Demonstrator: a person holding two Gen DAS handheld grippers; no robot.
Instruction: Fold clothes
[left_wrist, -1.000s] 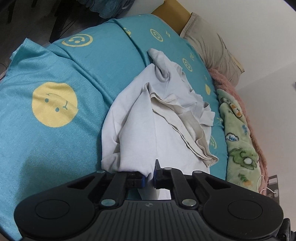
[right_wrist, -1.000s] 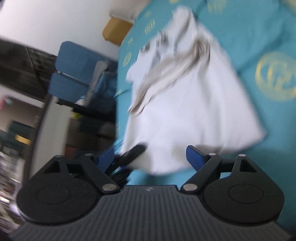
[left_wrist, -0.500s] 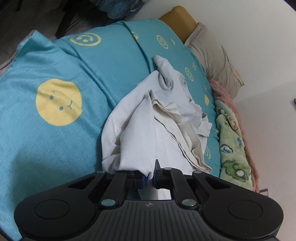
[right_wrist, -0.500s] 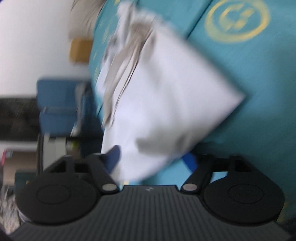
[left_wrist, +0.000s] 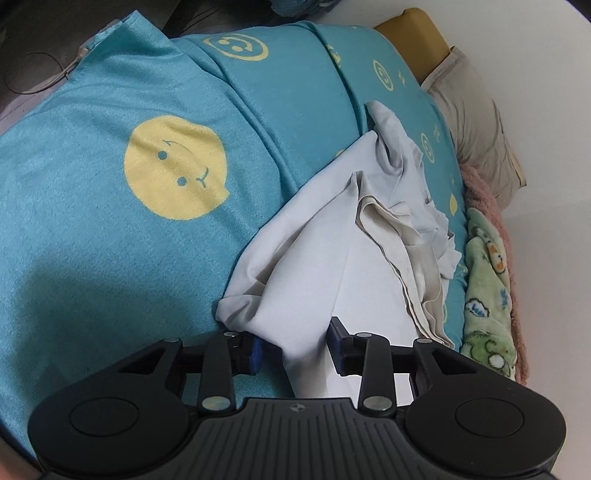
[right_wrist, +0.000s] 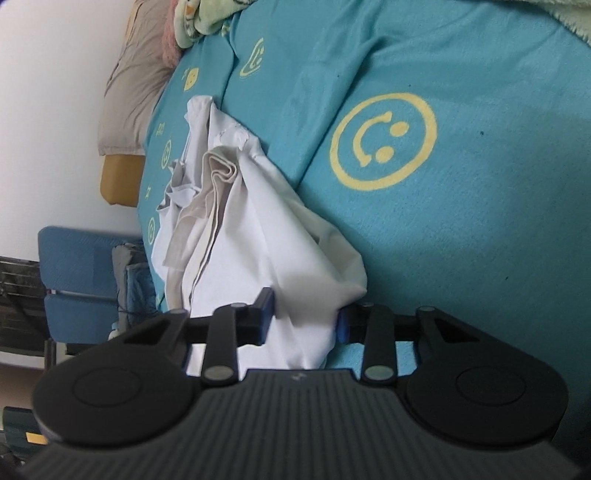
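A crumpled white garment (left_wrist: 332, 236) lies on a teal bed cover with yellow smiley faces (left_wrist: 110, 221). Its near end runs between the blue pads of my left gripper (left_wrist: 295, 349), whose jaws stand apart around the cloth. In the right wrist view the same garment (right_wrist: 251, 229) also passes between the pads of my right gripper (right_wrist: 304, 319), whose jaws are likewise apart with cloth between them.
A beige pillow (left_wrist: 476, 118) and a green and pink fleece blanket (left_wrist: 487, 280) lie at the far side of the bed by the white wall. A blue chair (right_wrist: 77, 280) stands beside the bed. The teal cover's edge (left_wrist: 110, 40) hangs at the upper left.
My left gripper was shut on the garment's end and now stands open around it. My right gripper swung round over the bed and its jaws now straddle the garment's other end.
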